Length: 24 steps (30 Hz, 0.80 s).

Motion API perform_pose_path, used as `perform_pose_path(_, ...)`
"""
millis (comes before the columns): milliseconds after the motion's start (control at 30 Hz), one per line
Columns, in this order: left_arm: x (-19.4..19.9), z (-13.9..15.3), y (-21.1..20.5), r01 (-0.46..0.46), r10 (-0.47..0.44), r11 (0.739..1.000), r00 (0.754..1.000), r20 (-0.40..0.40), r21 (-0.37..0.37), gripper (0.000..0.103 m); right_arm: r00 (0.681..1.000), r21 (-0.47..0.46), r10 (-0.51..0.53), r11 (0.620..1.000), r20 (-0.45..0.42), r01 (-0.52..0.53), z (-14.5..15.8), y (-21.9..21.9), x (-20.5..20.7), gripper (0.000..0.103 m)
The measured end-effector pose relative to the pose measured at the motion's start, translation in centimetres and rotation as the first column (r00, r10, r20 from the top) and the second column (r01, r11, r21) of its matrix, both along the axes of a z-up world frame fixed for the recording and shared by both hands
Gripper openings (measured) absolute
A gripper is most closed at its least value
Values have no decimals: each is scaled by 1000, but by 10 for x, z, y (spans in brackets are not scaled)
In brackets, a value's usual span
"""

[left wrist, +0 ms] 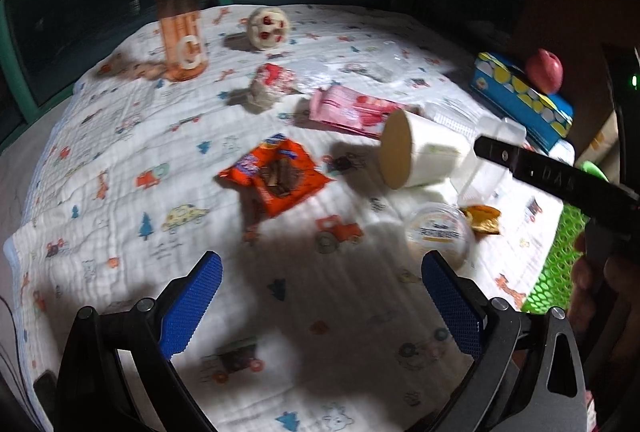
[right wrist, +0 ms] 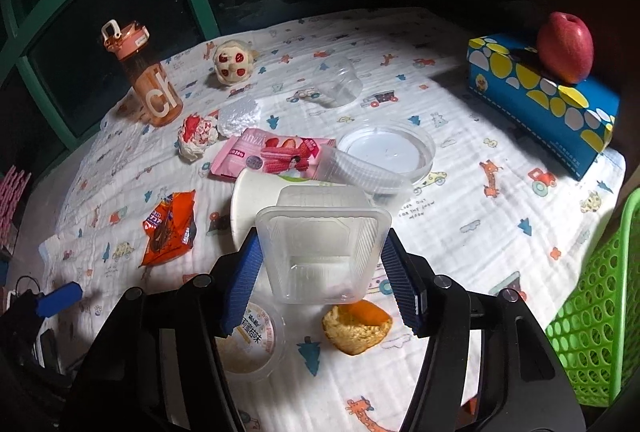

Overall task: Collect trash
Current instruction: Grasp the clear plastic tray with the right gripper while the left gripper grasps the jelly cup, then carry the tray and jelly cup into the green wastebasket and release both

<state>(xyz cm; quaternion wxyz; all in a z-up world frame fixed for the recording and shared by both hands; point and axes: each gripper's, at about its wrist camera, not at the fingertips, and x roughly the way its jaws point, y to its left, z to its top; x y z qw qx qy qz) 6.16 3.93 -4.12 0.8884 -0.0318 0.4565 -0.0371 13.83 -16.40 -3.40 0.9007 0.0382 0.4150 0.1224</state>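
My right gripper (right wrist: 322,260) is shut on a clear square plastic tub (right wrist: 322,252), held above the cloth; the tub also shows in the left wrist view (left wrist: 480,171). My left gripper (left wrist: 320,296) is open and empty over the patterned cloth. Trash lies around: an orange snack wrapper (left wrist: 276,173) (right wrist: 170,228), a pink wrapper (left wrist: 352,109) (right wrist: 272,151), a paper cup on its side (left wrist: 416,153) (right wrist: 256,199), a yoghurt cup (left wrist: 438,230) (right wrist: 250,342), an orange peel (right wrist: 356,326), a crumpled red-white wrapper (right wrist: 196,135), a clear lid (right wrist: 388,151).
A green mesh basket (right wrist: 596,316) stands at the right edge. A pink water bottle (left wrist: 178,15), a round toy (left wrist: 268,27), a blue tissue box (right wrist: 540,99) with an apple (right wrist: 564,47) on it, and a clear cup (right wrist: 340,81) sit farther back.
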Motion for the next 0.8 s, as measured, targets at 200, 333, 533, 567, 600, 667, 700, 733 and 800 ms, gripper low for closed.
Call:
perform_pose_path(200,10,-11,-38,120,-120,993,992,-28,-6,97,1000,47,-28,999,12,27,15,-30,-8,60)
perform_pose_path(333,19,-21,-61,193,-193,981,980,-52,-11,97,999,68,-48,997,17,47,21,-49,-18,60)
perform_pose_path(533,37,-38,-77,237,-237,971,966,-98,-18,97,995,55,-93,994,36,91,30,-84,-35,60)
perform_pose_path(567,40,-41,-77,237,-238,971,966,-105,-24,97,994,54,-106,993,38,104,31,-92,-38,60)
perform_pose_path(600,43,-43,-77,237,-239,971,965,-110,-31,97,992,51,-118,992,41,116,32,-99,-41,60)
perform_pose_path(667,47,-46,-77,237,-240,971,964,-118,-37,96,988,45,-147,988,45,145,34,-114,-47,60)
perform_pose_path(700,48,-47,-77,239,-242,970,963,-119,-40,95,986,43,-161,986,46,159,35,-122,-50,60)
perform_pose_path(733,48,-48,-77,241,-244,970,963,-119,-41,94,983,39,-175,984,47,174,35,-130,-53,60)
perform_pose_path(800,50,-49,-77,244,-247,969,961,-121,-41,86,977,31,-208,978,48,207,36,-145,-59,60)
